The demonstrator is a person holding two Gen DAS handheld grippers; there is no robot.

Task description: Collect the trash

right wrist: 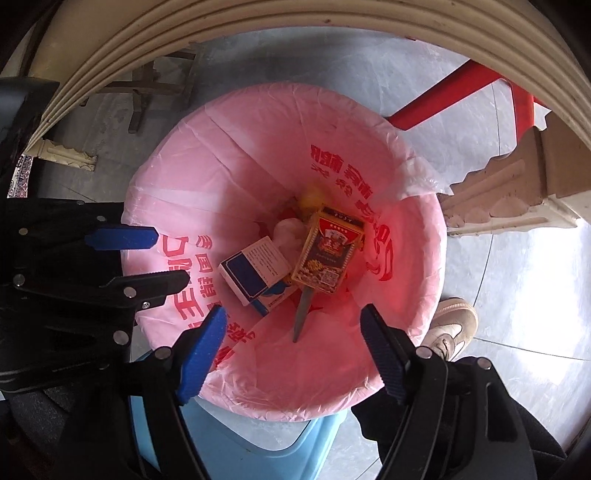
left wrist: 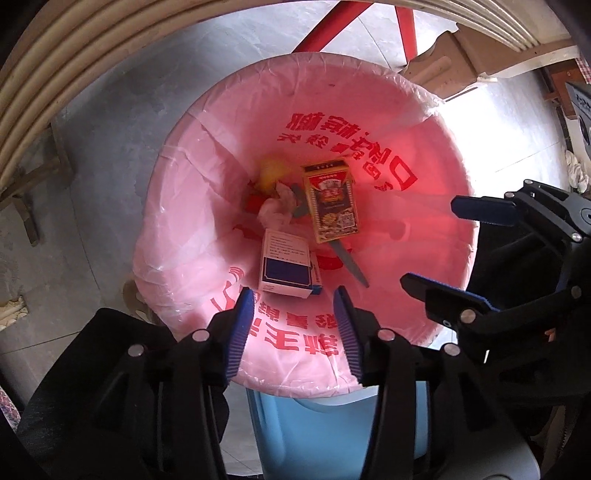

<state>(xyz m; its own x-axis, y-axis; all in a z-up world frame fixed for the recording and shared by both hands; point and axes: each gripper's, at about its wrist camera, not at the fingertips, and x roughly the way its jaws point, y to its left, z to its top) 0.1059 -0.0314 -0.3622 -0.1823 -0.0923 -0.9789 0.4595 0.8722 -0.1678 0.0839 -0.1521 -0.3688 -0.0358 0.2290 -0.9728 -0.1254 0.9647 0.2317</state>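
A light blue bin (left wrist: 325, 432) (right wrist: 236, 435) lined with a pink printed bag (left wrist: 173, 192) (right wrist: 166, 184) stands right below both grippers. At the bottom of the bag lie an orange-gold box (left wrist: 330, 201) (right wrist: 325, 254), a white and blue box (left wrist: 286, 264) (right wrist: 255, 269), a grey flat strip (left wrist: 351, 264) (right wrist: 301, 314), crumpled tissue (left wrist: 275, 210) and something yellow (left wrist: 271, 171). My left gripper (left wrist: 293, 299) (right wrist: 170, 256) hangs open over the near rim with nothing between its fingers. My right gripper (right wrist: 293, 317) (left wrist: 430, 245) is open wider beside it, also holding nothing.
A cream table edge (right wrist: 295, 33) curves over the bin, and its carved leg (right wrist: 517, 192) stands to the right. Red chair legs (left wrist: 332, 29) (right wrist: 443, 96) lie beyond the bin. A person's beige shoe (right wrist: 454, 325) rests on the grey tiled floor (right wrist: 535, 295).
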